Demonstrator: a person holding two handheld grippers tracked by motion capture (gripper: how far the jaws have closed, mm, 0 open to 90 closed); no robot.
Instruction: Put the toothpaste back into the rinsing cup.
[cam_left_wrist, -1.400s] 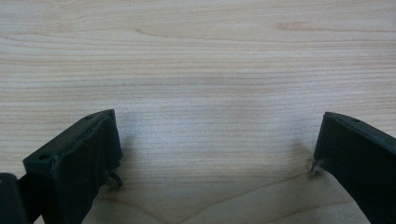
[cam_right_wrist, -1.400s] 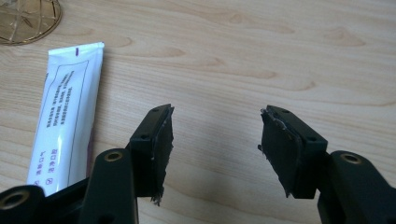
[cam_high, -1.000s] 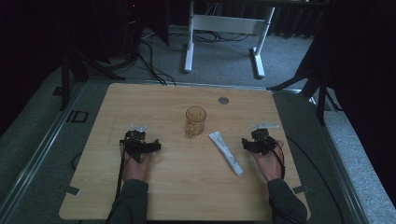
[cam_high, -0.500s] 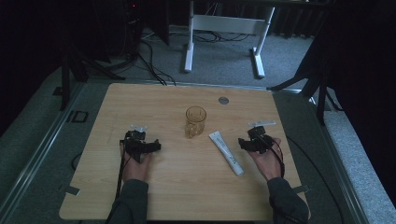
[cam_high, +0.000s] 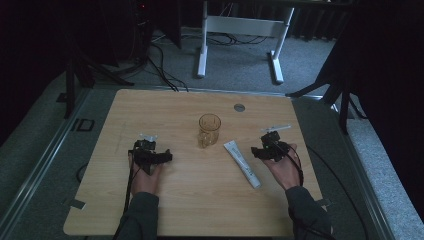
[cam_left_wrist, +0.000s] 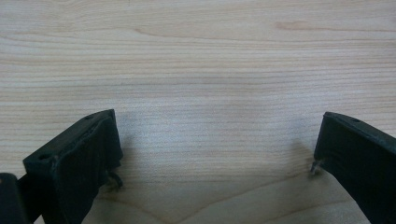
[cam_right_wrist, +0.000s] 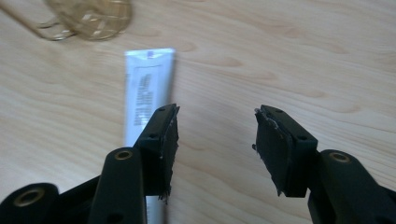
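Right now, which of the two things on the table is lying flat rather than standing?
The white tube lies flat, beside the right gripper. The amber glass mug stands upright behind it.

background stuff on and around the table

a clear glass mug (cam_high: 209, 130) stands upright on the wooden table (cam_high: 200, 205), up ahead of the right fingers (cam_right_wrist: 161, 135) and off to their left, well apart from them. it's also out past the left fingers (cam_left_wrist: 88, 154), not touching. a small grey round disc (cam_high: 239, 107) sits in the tabletop way beyond both. past the far edge there's grey carpet (cam_high: 240, 75), a white desk frame (cam_high: 240, 25) and loose black cables (cam_high: 160, 60).
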